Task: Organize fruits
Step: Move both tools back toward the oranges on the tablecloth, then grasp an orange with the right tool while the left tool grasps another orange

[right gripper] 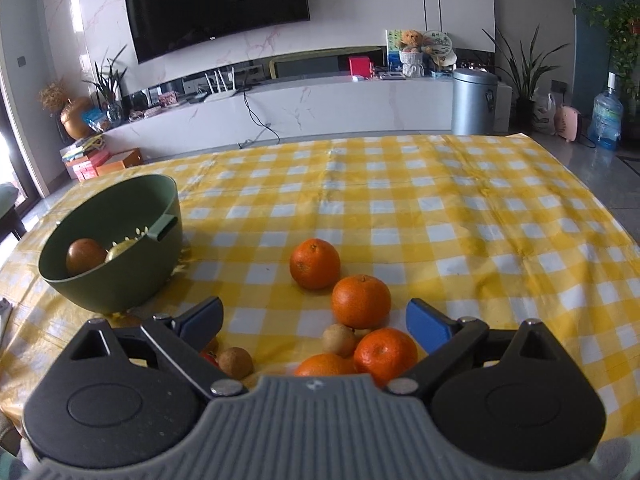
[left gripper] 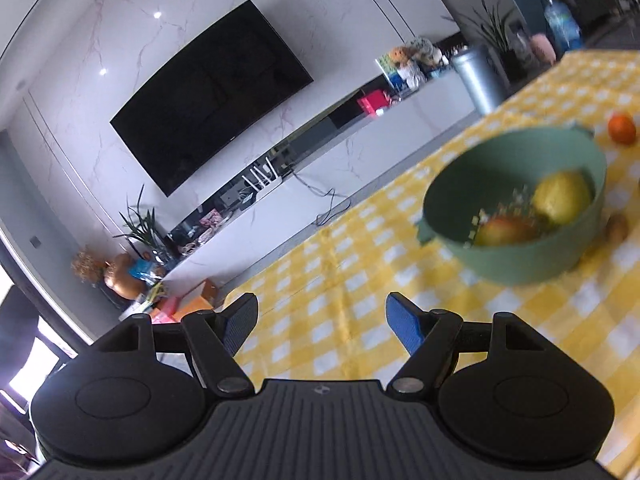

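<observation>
A green bowl (right gripper: pixel 116 276) stands on the yellow checked tablecloth (right gripper: pixel 440 220) at the left; it holds a reddish-brown fruit (right gripper: pixel 85 255) and a yellow fruit (right gripper: pixel 120 250). Several oranges (right gripper: pixel 315 263) lie in a group in front of my right gripper (right gripper: pixel 314 322), which is open and empty just above them. Two small brown fruits (right gripper: pixel 338 339) lie among them. In the left wrist view the bowl (left gripper: pixel 516 208) is ahead to the right, tilted by the camera angle. My left gripper (left gripper: pixel 322 324) is open and empty above the cloth.
An orange (left gripper: pixel 622 129) lies beyond the bowl in the left wrist view. A small red thing (right gripper: pixel 209 357) peeks out under my right gripper's left finger. The table's far edge (right gripper: pixel 320 140) faces a TV wall and a grey bin (right gripper: pixel 474 100).
</observation>
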`<state>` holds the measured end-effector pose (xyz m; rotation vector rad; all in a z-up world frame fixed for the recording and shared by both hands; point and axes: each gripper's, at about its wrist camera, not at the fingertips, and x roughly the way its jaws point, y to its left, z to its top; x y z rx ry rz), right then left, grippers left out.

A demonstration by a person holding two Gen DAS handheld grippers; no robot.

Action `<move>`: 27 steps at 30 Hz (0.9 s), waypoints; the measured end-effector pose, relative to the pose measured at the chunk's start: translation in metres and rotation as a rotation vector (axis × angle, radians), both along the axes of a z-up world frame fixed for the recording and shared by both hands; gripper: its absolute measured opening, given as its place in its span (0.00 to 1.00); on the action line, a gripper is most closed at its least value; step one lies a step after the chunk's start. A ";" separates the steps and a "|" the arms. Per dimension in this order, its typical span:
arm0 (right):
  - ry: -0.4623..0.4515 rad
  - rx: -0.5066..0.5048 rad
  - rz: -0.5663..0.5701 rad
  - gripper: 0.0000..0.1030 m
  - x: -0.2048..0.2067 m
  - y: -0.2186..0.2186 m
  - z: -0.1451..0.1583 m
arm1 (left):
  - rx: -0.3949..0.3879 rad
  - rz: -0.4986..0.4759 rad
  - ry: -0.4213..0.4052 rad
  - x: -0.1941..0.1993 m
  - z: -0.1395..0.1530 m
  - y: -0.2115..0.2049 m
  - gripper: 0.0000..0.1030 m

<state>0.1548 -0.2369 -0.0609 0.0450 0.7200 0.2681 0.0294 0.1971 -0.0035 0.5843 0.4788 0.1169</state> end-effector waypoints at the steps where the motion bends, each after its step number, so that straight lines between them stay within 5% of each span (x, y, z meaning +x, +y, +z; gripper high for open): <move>1: 0.010 -0.009 0.001 0.85 0.001 0.001 -0.001 | -0.028 -0.007 0.006 0.002 0.006 -0.004 0.83; 4: 0.053 -0.027 -0.004 0.71 0.003 0.001 -0.007 | -0.099 -0.045 0.022 0.006 0.020 -0.018 0.83; 13: 0.133 0.021 -0.121 0.56 0.011 -0.021 -0.011 | -0.223 -0.196 0.154 0.014 0.027 -0.082 0.77; 27: 0.300 0.216 -0.212 0.54 0.034 -0.052 -0.033 | -0.286 -0.376 0.271 0.040 0.014 -0.192 0.74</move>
